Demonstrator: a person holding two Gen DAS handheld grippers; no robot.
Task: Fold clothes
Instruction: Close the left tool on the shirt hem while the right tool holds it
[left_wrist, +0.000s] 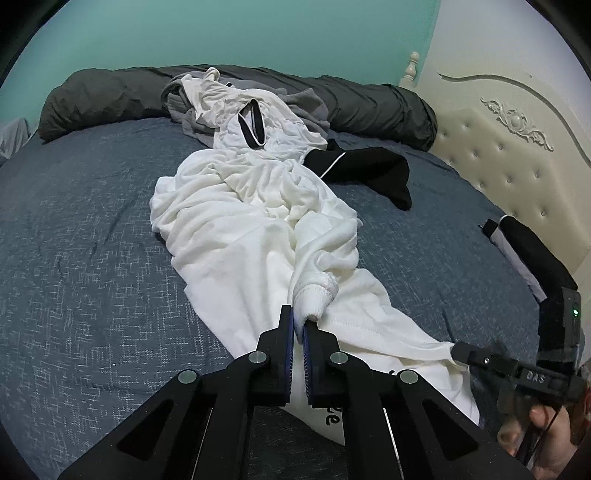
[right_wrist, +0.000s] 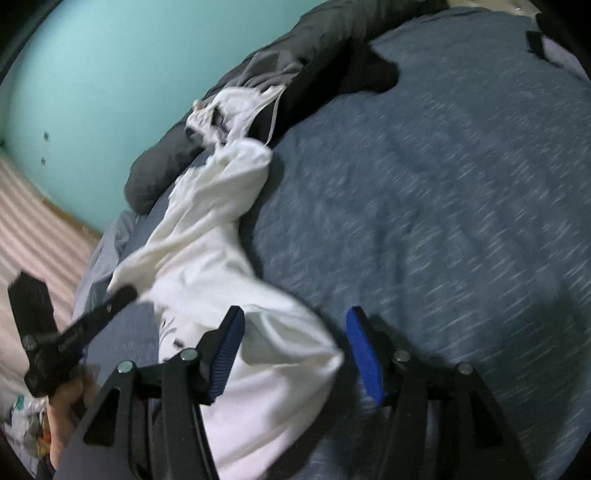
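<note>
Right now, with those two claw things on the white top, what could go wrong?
1. The left fingers pinch only the tip of the white sweatshirt's ribbed cuff; a pull could slip it free.
2. The right fingers stand open around a fold of the sweatshirt, so that side may stay behind.
3. Its far end lies against the white shirt and black garment, which could drag along.

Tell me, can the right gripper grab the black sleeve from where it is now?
Probably not yet. The right gripper is open over the near hem of the white sweatshirt, while the black sleeve lies far up the bed. Nothing blocks the way; it would just have to move closer first.
</note>
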